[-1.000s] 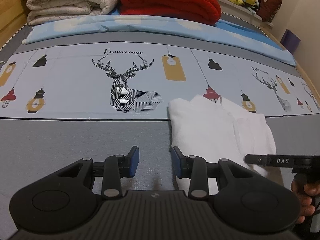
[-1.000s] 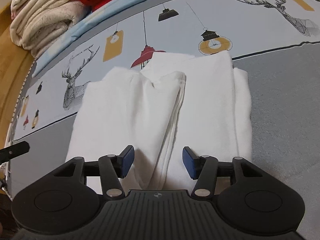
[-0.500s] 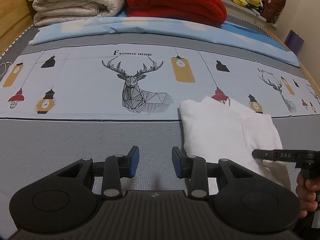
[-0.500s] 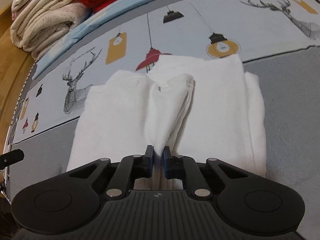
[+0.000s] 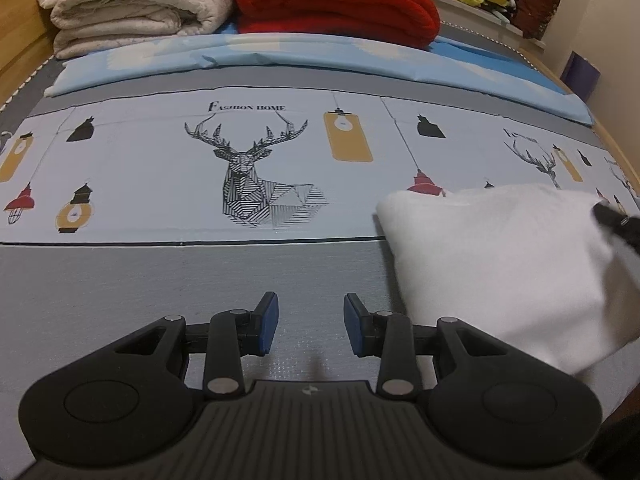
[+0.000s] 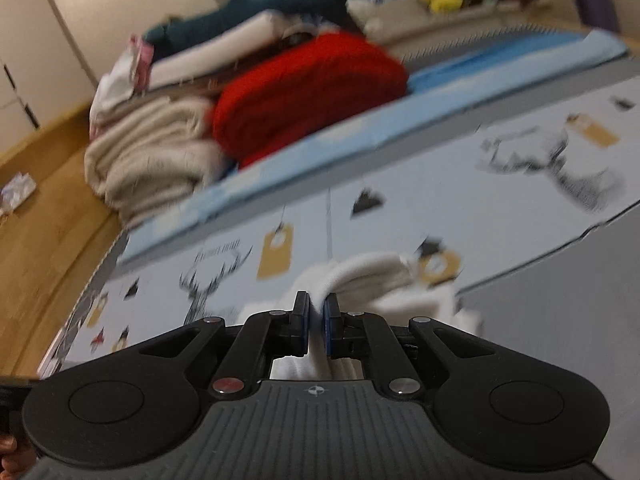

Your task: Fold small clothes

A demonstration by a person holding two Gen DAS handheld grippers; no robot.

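Pinching a fold of the white garment [image 6: 316, 320], my right tongs [image 6: 316, 322] have just closed on it and hold its near edge above the bed [image 5: 120, 288]. My left tongs [image 5: 311, 322] hang spread over bare grey sheet, the garment just right of them.

The right-wrist view is motion-blurred; the white garment [image 5: 500, 264] seems cut off at right.

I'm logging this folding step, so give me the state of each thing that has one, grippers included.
White garment: partly folded, near edge lifted off the bed.
Right gripper: jaws have just closed, shut on the white garment.
Left gripper: open, nothing between the jaws, over bare grey sheet.
Red blanket: folded, at the head of the bed.
Cream blanket: folded, beside it.
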